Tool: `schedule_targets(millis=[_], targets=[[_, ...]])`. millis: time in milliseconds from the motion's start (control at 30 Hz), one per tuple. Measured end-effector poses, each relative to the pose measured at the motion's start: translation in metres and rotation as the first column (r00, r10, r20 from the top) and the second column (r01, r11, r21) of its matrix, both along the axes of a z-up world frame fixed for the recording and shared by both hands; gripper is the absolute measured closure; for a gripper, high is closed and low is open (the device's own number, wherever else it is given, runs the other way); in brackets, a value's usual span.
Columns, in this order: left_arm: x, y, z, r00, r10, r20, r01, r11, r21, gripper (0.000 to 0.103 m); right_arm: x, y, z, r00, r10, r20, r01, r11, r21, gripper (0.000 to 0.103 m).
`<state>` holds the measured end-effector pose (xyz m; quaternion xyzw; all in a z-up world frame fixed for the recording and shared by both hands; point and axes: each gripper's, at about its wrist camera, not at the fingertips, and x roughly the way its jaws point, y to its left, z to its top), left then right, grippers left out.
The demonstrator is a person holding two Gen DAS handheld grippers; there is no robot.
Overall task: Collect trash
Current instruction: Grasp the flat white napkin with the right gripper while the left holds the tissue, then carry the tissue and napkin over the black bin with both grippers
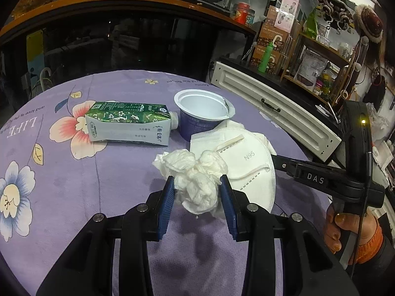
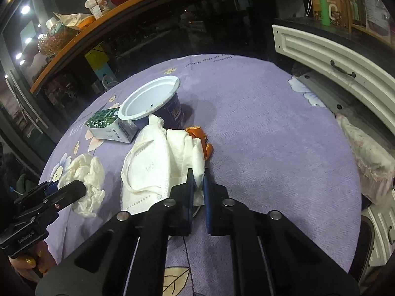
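Here, on a round table under a purple floral cloth (image 1: 74,167), two hand-held claws work a small heap of trash. The L claw (image 1: 196,185) is closed on a crumpled tissue wad (image 1: 197,172), pads pressing both sides, the wad sagging below them just off the cloth. The R claw (image 2: 198,185) is all but shut, its pads pinching the near edge of a folded white napkin (image 2: 190,148), which runs away from the tips toward a bit of orange peel (image 2: 202,143) at its far end. An N95 mask (image 2: 145,170) lies touching the napkin on its left, between the two claws, long axis pointing roughly away from the R camera. Beyond it stand an open empty cup (image 1: 203,113), upright, and a green-and-white carton (image 1: 128,125) flat on its side, spout toward the cup. No bin shows in either view, so where the haul goes can't be told. Judged from this: mask is next, w/ R claw nearer; both claws are full, so each must drop its load first. Pulling the napkin may drag the mask or peel along.
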<state>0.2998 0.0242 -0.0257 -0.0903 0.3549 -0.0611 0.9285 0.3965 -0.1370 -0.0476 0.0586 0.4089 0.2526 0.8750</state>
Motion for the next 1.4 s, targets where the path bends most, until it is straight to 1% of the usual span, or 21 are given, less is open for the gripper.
schedule_targets(millis=[67,233,467,667,800,900,967,1100,1167,1267,1400], targets=[[0.000,0.000,0.001,1.000,-0.001,0.001,0.001,1.000,-0.003,0.066,-0.009,-0.007,0.006,0.999,-0.025,0.025,0.024,1.000,0.003,0.097],[-0.002,-0.003,0.000,1.000,-0.008,0.007,0.008,1.000,0.002,0.066,-0.035,-0.026,0.023,0.991,-0.091,0.101,0.095,0.995,-0.032,0.097],[-0.006,-0.016,-0.002,0.999,-0.036,0.012,0.035,0.999,0.032,0.066,-0.081,-0.071,0.042,0.975,-0.162,0.153,0.165,0.986,-0.005,0.097],[-0.009,-0.030,-0.006,0.997,-0.069,0.027,0.067,0.995,0.072,0.066,-0.130,-0.123,0.046,0.959,-0.235,0.157,0.232,0.972,0.035,0.097],[-0.011,-0.037,-0.006,0.996,-0.089,0.028,0.086,0.993,0.077,0.066,-0.164,-0.153,0.044,0.945,-0.283,0.161,0.282,0.959,0.034,0.097],[-0.018,-0.047,0.000,0.993,-0.112,0.036,0.109,0.991,0.084,0.066,-0.187,-0.176,0.038,0.931,-0.326,0.163,0.328,0.944,0.015,0.097],[-0.026,-0.059,0.006,0.988,-0.144,0.046,0.139,0.985,0.099,0.066,-0.199,-0.189,0.031,0.922,-0.355,0.156,0.360,0.933,0.002,0.097],[-0.044,-0.086,0.018,0.975,-0.212,0.065,0.205,0.973,0.107,0.066,-0.219,-0.216,0.008,0.900,-0.419,0.120,0.424,0.906,-0.014,0.097],[-0.053,-0.101,0.023,0.965,-0.253,0.067,0.247,0.965,0.093,0.066,-0.224,-0.225,-0.005,0.889,-0.446,0.102,0.450,0.892,-0.026,0.097],[-0.064,-0.126,0.026,0.949,-0.306,0.071,0.301,0.950,0.081,0.066,-0.228,-0.239,-0.027,0.875,-0.478,0.079,0.483,0.873,-0.067,0.097],[-0.074,-0.158,0.025,0.928,-0.368,0.065,0.363,0.929,0.069,0.066,-0.225,-0.254,-0.055,0.860,-0.510,0.022,0.510,0.857,-0.072,0.097]])
